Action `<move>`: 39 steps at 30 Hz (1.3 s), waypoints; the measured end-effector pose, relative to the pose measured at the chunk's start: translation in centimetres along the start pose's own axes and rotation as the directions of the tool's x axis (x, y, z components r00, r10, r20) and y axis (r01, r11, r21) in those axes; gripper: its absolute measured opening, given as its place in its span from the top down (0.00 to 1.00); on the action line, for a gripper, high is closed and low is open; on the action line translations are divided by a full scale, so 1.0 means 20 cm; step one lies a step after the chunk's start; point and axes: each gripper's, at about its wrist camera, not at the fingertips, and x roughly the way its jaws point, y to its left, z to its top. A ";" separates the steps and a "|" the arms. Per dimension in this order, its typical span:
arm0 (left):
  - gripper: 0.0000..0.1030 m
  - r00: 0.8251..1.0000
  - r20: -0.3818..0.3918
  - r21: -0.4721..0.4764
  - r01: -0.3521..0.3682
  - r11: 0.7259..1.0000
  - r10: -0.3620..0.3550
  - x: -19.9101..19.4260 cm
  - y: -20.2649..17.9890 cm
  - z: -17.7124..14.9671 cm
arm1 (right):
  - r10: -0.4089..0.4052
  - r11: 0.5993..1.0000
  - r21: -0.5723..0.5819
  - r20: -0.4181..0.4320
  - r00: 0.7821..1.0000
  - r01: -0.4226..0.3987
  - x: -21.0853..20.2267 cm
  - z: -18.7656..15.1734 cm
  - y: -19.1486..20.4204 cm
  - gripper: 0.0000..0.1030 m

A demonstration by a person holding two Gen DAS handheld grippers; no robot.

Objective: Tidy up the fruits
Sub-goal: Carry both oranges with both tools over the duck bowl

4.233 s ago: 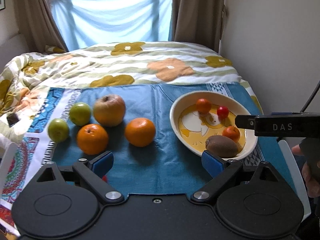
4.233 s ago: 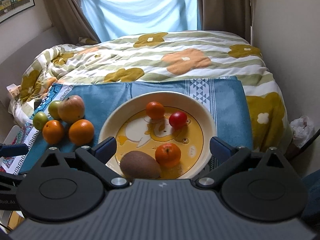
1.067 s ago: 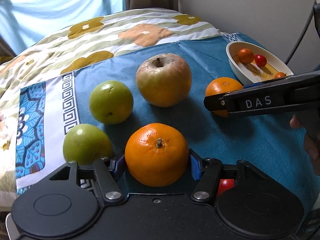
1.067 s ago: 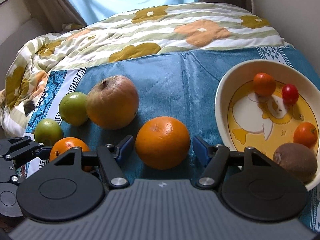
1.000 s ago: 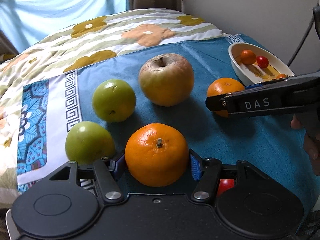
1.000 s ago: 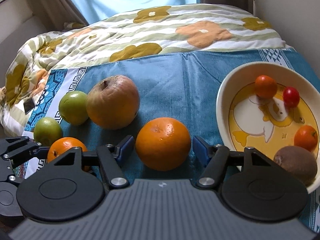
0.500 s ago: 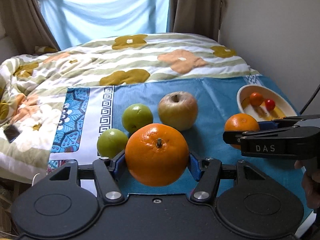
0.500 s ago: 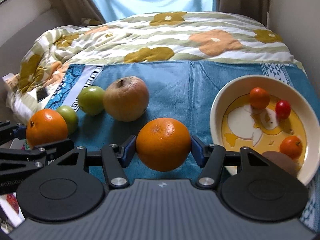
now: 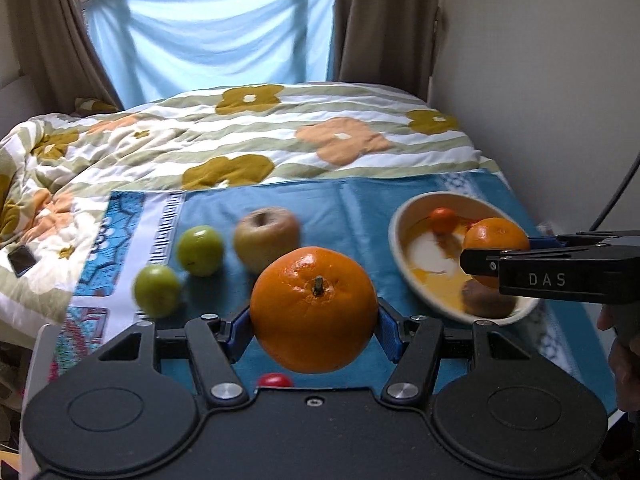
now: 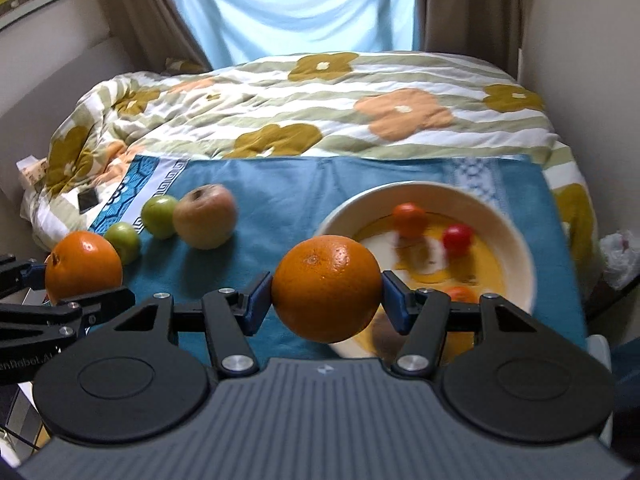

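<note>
- Nearest in the left wrist view, the left hand-held gripper (image 9: 314,330) is clamped on an orange (image 9: 314,309), blue pads against its sides, carried clear of the blue cloth (image 9: 352,208).
- In the right wrist view, the right hand-held gripper (image 10: 327,298) is clamped on a second orange (image 10: 327,288), held in the air at the near rim of the bowl (image 10: 516,248).
- Each round fruit is pinched only at two small spots; a jolt or a slight loosening could, I judge, let one roll out and drop onto the soft bed.
- A small red fruit (image 9: 274,380) lies on the cloth just below the left gripper; a dropped orange could strike it.
- The bowl already holds a small orange fruit (image 10: 409,220), a red one (image 10: 457,238), another orange one (image 10: 460,294) and a kiwi (image 9: 488,302); releasing from height could knock these or tip the bowl on the yielding bedding.
- Farther left, two green fruits (image 9: 199,250) (image 9: 157,291) and an apple (image 9: 267,238) sit loose on the cloth.
- The two grippers are close together; converging on the bowl risks a collision.
</note>
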 end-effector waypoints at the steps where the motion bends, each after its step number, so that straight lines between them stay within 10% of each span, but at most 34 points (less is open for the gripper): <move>1: 0.36 1.000 0.004 0.005 0.005 1.000 -0.005 0.00 -0.04 0.01 | -0.002 1.000 0.000 0.009 1.000 0.002 -0.02 0.00 -0.04 0.29; 16: 0.36 0.999 0.006 0.097 0.041 0.994 -0.042 0.26 -0.49 0.14 | -0.022 1.000 0.003 0.013 1.000 0.022 -0.01 -0.01 -0.45 0.29; 39: 0.35 0.992 -0.125 0.144 0.054 0.988 -0.036 0.75 -0.62 0.21 | -0.064 0.992 0.111 0.009 0.998 0.063 0.12 -0.05 -0.68 0.29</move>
